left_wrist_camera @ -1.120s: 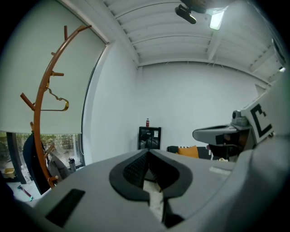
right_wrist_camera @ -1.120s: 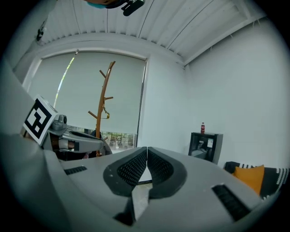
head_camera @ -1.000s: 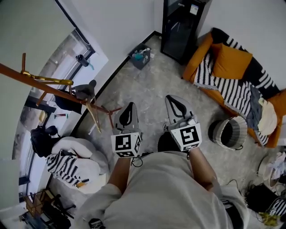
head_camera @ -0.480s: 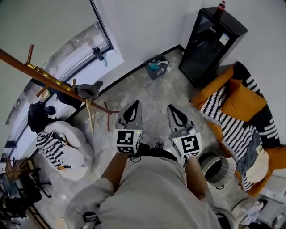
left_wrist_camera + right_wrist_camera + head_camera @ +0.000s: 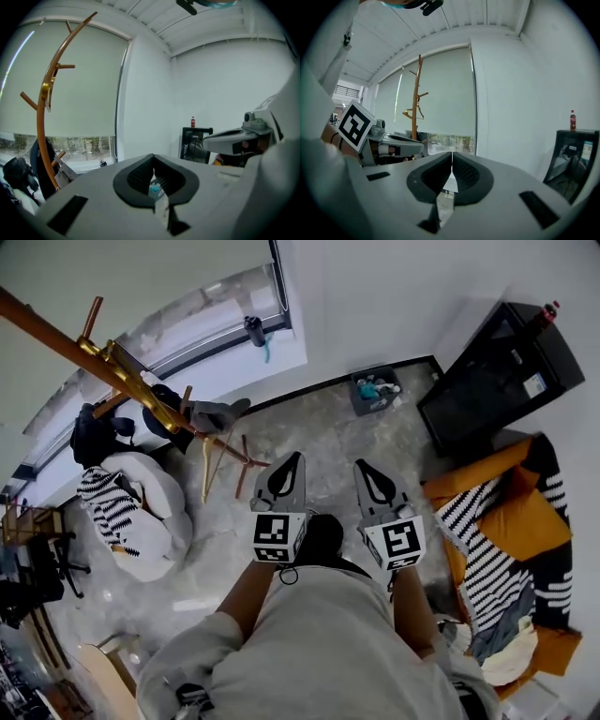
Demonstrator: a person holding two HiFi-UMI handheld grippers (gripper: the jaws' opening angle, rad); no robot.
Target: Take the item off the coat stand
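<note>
The wooden coat stand [image 5: 131, 385] leans across the upper left of the head view, with a gold hanger [image 5: 150, 399] on it. A grey bag [image 5: 214, 414] hangs low on the stand, and a black item [image 5: 92, 432] hangs behind it. My left gripper [image 5: 291, 465] and right gripper [image 5: 364, 471] are held side by side in front of the person, both shut and empty, well right of the stand. The left gripper view has the stand [image 5: 43, 108] and grey bag [image 5: 65, 171] at far left. In the right gripper view the stand [image 5: 416, 98] is far off.
A white beanbag with a striped cloth [image 5: 131, 512] lies left of the stand's base. A small crate of bottles [image 5: 375, 390] sits by the wall, beside a black cabinet [image 5: 506, 381]. An orange sofa with a striped blanket [image 5: 511, 549] fills the right.
The head view has swung, so the stand, crate and cabinet have all shifted rightward in the picture. Both grippers stay shut, side by side in front of the person.
</note>
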